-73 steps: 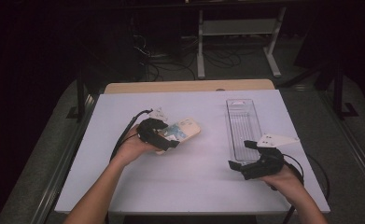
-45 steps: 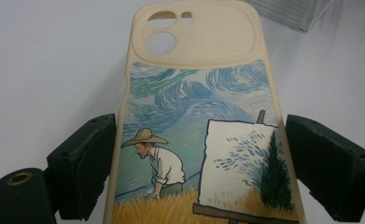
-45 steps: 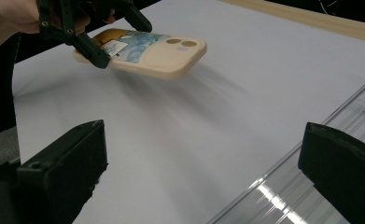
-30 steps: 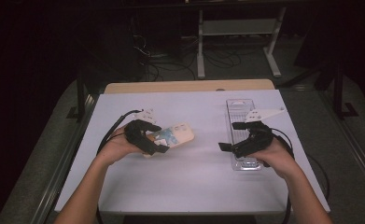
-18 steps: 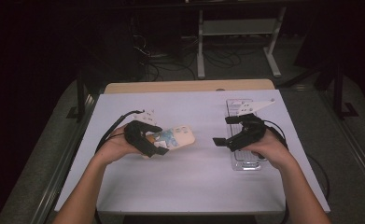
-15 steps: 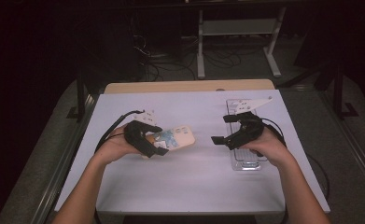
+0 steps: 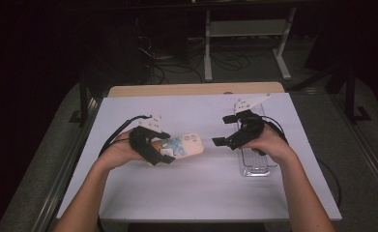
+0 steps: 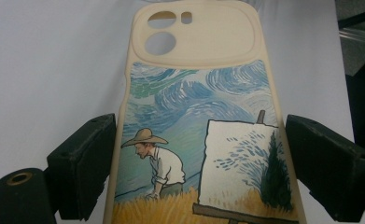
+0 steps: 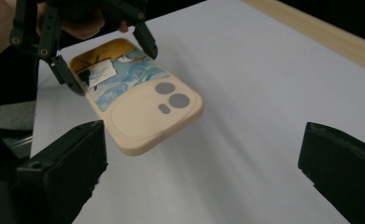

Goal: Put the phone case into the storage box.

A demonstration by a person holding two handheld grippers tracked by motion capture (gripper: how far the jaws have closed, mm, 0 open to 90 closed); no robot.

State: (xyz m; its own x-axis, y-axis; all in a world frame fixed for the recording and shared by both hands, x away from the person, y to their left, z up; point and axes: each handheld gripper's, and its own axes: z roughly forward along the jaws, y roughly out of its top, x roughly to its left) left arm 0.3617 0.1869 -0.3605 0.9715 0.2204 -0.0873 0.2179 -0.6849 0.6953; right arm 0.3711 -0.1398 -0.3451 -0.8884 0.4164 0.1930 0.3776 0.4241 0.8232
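A cream phone case (image 7: 185,145) printed with a painter at an easel hangs just above the white table (image 7: 201,193), left of centre. My left gripper (image 7: 166,148) is shut on its printed end, one jaw on each long edge. In the left gripper view the case (image 8: 199,116) runs up between the jaws of the left gripper (image 8: 201,154), camera cut-outs at the far end. My right gripper (image 7: 223,129) is open at the right, pointing at the case with nothing between its jaws. In the right gripper view the case (image 9: 138,100) lies ahead of the right gripper (image 9: 203,172), held by the left gripper (image 9: 110,63).
A clear plastic tray (image 7: 254,162) lies on the table's right side, under my right hand. A wooden strip (image 7: 196,90) edges the far side of the table. Beyond it stand a metal stand (image 7: 247,29) and cables on a dark floor.
My right gripper has moved from the front right, over the clear tray, leftward toward the phone case. The left gripper still holds the case and has barely shifted.
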